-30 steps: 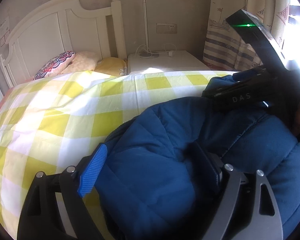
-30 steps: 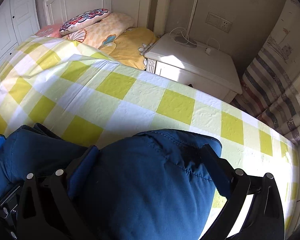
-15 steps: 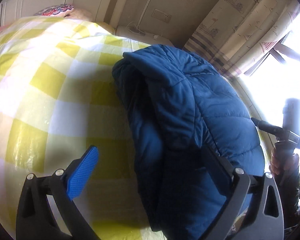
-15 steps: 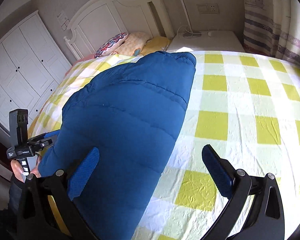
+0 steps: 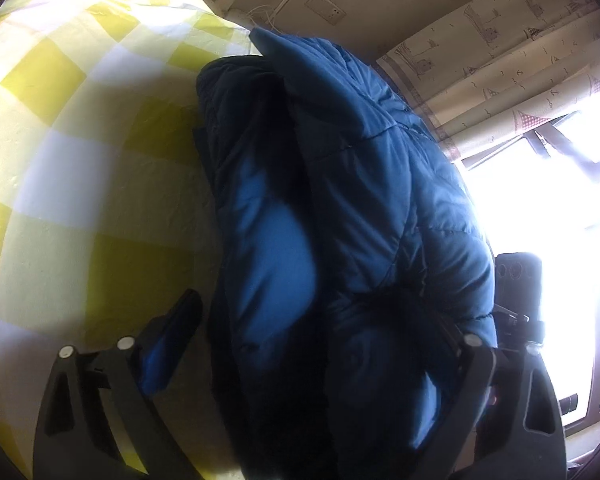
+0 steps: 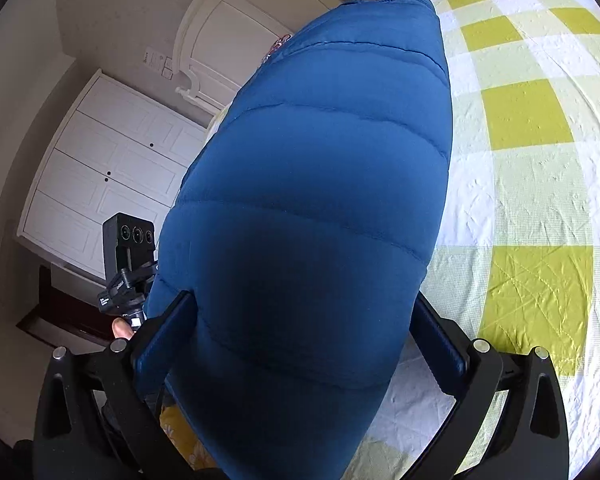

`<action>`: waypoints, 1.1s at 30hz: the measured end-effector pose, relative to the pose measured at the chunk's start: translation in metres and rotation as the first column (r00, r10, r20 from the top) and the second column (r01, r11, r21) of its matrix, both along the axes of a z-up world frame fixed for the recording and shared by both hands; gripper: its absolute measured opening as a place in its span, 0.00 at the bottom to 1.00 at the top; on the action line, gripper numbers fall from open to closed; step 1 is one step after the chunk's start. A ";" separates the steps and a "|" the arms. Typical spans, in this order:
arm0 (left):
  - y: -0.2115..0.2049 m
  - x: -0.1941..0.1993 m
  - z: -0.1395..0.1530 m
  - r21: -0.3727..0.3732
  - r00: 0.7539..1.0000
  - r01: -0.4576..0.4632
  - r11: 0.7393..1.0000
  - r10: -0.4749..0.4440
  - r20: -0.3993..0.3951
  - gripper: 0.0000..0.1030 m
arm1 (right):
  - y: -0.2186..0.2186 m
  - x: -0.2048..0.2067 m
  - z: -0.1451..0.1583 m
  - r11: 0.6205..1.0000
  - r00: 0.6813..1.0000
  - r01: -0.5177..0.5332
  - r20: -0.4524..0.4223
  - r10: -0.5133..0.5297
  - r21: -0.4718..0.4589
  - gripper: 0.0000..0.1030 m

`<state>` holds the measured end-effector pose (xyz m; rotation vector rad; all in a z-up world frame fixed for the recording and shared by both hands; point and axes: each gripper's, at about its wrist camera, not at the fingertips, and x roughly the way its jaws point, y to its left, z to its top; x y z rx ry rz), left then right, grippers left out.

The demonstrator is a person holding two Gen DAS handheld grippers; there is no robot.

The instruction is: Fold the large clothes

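The folded blue down jacket [image 6: 312,208] runs lengthwise straight ahead between both tools: the right tool [image 6: 300,344] clasps its bulk; the left tool [image 5: 312,344], closing, straddles it.

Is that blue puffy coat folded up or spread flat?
Folded. The blue coat lies doubled into a thick, narrow bundle, layers stacked, on the checked bedspread.

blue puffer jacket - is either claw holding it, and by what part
The right claw clamps the folded jacket's near end. The left claw is closing around its layered edge, not yet gripping.
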<state>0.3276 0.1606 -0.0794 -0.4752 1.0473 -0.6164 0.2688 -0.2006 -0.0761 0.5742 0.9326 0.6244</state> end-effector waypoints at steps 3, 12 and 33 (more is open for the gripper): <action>-0.026 -0.005 0.029 0.143 0.990 -0.035 0.989 0.015 0.138 0.42 | 0.000 -0.007 0.020 0.995 0.992 0.053 0.115 -0.043 -0.083 0.75; -0.109 0.064 0.084 0.144 0.961 -0.023 0.989 -0.018 0.277 0.34 | -0.065 0.039 0.073 0.960 0.932 0.253 0.296 -0.208 -0.121 0.70; -0.201 0.011 0.043 0.593 0.879 -0.214 0.776 -0.113 0.464 0.75 | -0.027 -0.009 0.020 0.720 0.944 0.309 0.294 -0.151 -0.621 0.91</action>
